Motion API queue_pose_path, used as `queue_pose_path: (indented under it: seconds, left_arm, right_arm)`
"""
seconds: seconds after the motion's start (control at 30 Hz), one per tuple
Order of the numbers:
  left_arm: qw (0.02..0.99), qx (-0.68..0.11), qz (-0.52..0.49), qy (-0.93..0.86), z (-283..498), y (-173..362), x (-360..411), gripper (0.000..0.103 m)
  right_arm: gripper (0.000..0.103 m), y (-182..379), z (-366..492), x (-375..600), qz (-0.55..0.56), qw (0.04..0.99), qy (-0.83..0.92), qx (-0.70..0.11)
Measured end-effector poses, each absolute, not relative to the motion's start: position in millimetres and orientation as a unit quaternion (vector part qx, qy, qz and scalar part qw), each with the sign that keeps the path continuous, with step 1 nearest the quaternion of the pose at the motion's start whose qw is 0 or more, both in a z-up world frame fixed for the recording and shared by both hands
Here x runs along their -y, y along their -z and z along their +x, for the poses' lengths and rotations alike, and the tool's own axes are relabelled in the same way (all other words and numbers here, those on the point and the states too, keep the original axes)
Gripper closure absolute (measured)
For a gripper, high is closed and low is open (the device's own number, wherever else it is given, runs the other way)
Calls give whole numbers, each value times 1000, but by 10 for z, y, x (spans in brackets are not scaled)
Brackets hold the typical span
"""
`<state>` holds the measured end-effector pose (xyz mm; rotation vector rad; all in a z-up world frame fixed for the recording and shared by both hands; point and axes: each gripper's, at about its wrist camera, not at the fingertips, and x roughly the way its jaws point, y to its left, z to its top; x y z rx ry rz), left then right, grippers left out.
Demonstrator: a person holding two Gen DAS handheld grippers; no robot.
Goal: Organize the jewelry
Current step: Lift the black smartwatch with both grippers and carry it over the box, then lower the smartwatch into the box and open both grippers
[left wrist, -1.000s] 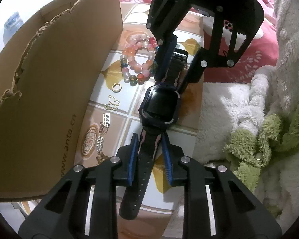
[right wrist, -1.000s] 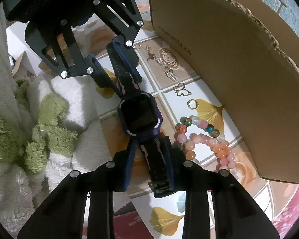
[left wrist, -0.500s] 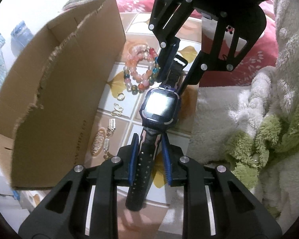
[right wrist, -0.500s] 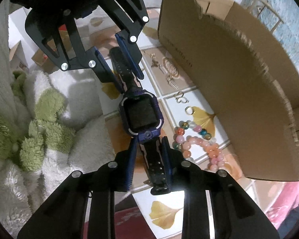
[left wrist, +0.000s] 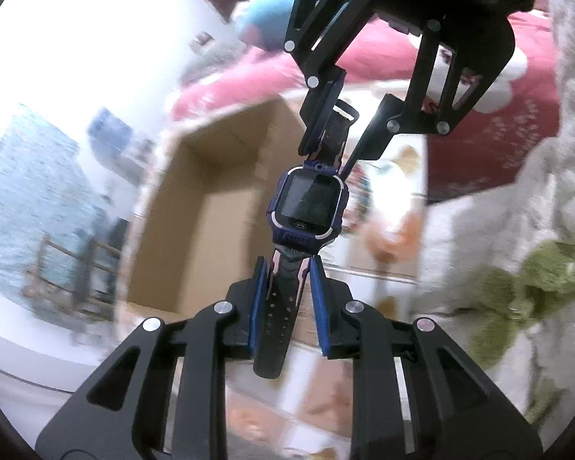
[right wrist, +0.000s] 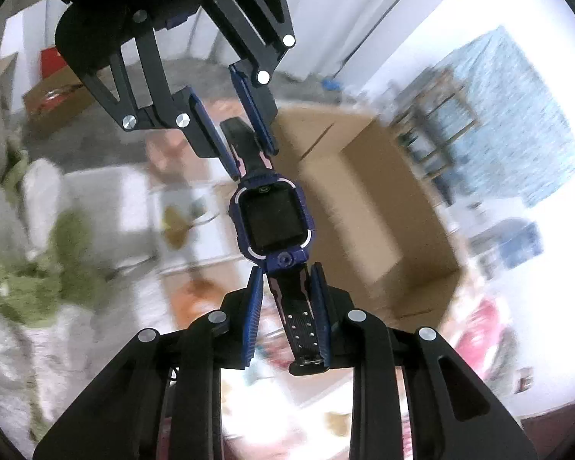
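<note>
L gripper (left wrist: 285, 268): jaws closed on one strap of the smartwatch (left wrist: 308, 201), blue pads pressing both strap edges; the loose strap end runs back between the fingers toward the cam. R gripper (right wrist: 287, 274): likewise clamped on the opposite strap, buckle end lying near its right pad. The two grippers face each other, w/ the watch stretched straight between them, screen facing up toward both cams, held in the air and touching nothing else.

Edges/room: cardboard box (left wrist: 214, 207) sits below and to the left of the watch in the L view, top open, interior visible; the watch case lies over or just beside the box's near rim, exact overlap can't be told (bkgd blurred). Tiled surface (left wrist: 387, 230) lies below to the right of the watch, w/ white and green fluffy fabric (left wrist: 536, 268) beyond it, well apart from both grippers. Pink bedding (left wrist: 490, 145) at rear.

Pose: both grippers angled downward, opposed nose to nose, R gripper (left wrist: 349, 138) seen at top of L view.
</note>
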<state>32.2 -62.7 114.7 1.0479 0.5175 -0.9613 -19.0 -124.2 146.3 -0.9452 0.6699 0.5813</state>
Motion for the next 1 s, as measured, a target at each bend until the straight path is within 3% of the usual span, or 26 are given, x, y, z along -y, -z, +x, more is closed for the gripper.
queue_pose_path:
  seconds: [0.1, 0.3, 0.7, 0.77, 1.0]
  left_arm:
    - [743, -207, 485, 411, 474, -1394, 617, 81]
    - [764, -202, 476, 386, 1158, -1544, 689, 81]
    - [737, -296, 475, 379, 2480, -662, 856, 82]
    - [734, -311, 474, 374, 2598, -565, 871, 87]
    - [743, -325, 464, 357, 2735, -536, 849, 86]
  right_arm:
    - [78, -1676, -60, 1309, -458, 804, -256, -278]
    - [78, -1682, 626, 1409, -450, 805, -258, -289]
    - [81, -922, 2166, 1455, -414, 760, -312, -392]
    - [81, -840, 2291, 1479, -416, 760, -301, -398]
    - [81, -781, 2445, 1546, -408, 763, -291, -407]
